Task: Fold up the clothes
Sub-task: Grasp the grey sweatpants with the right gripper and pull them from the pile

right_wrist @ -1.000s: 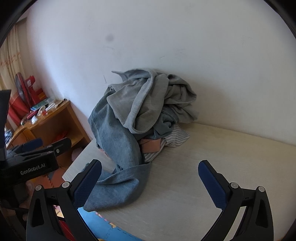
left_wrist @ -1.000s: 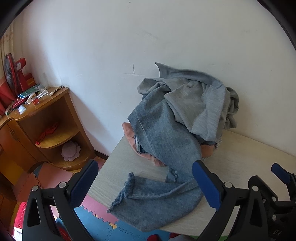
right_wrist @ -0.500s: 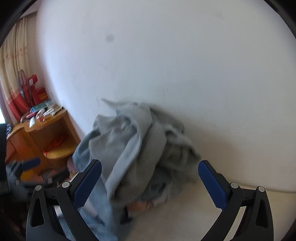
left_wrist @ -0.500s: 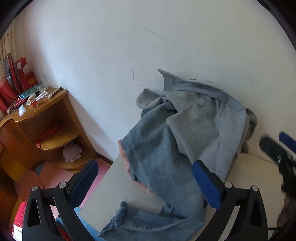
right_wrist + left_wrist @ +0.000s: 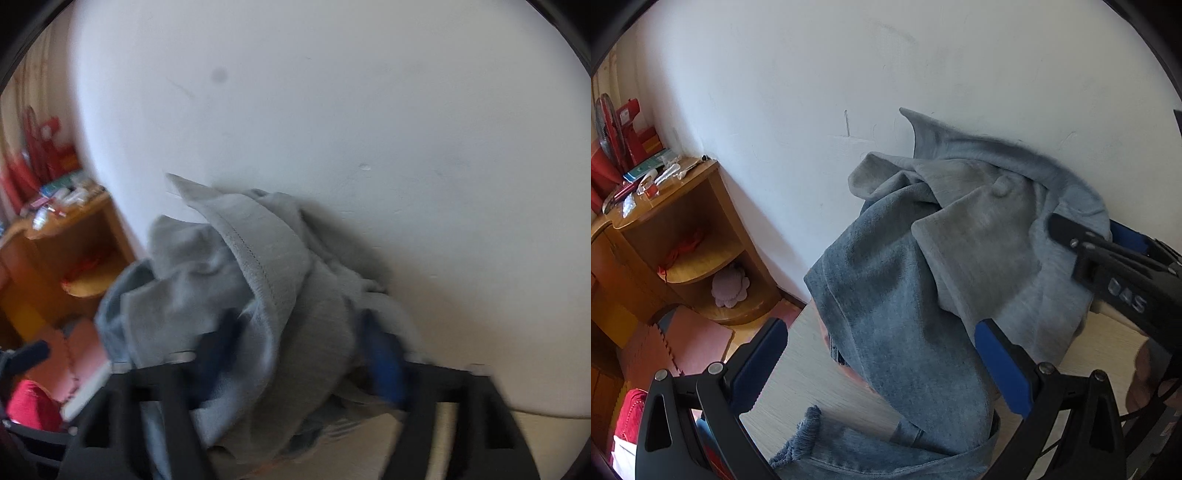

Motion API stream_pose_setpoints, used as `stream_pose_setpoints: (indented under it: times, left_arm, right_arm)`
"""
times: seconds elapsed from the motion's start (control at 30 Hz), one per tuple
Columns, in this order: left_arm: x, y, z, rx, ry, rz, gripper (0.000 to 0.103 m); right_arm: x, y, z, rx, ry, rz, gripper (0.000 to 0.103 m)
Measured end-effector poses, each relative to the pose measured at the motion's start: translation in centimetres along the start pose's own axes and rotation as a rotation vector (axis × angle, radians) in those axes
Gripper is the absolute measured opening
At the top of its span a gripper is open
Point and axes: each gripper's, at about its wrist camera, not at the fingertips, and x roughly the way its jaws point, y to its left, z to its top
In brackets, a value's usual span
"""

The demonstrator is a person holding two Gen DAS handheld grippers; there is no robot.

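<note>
Operator: Currently, where is the laundry located?

Technician: The clothes pile (image 5: 960, 266) rests on the pale table (image 5: 809, 373), against the white wall (image 5: 849, 66). A grey sweatshirt (image 5: 266, 280) lies uppermost; blue jeans (image 5: 886, 314) drape down to the table's front edge.

Operator: Status of the right gripper (image 5: 299, 354)?

Technician: Its jaws are closing, with a fold of the grey sweatshirt between them. The right wrist view is blurred, so firm contact cannot be confirmed.

Operator: And the left gripper (image 5: 875, 354)?

Technician: Its fingers stand wide apart in front of the jeans, gripping nothing. A wooden corner shelf (image 5: 683, 236) stands left of the table.
</note>
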Motion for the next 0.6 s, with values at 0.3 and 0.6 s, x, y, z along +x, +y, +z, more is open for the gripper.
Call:
stream_pose_setpoints:
  times: [0.3,0.6]
  left_arm:
    - [-0.8,0.5,0.0,-0.008,-0.020,-0.024,0.102]
    - [-2.8,1.0,-0.9,0.048,-0.057,-0.083,0.102]
  right_arm:
    - [-6.4,-2.3,-1.8,0.099,-0.076,0.101,0.017]
    - [-14.2,-4.5,-7.0,0.129,-0.082,0.081,0.017]
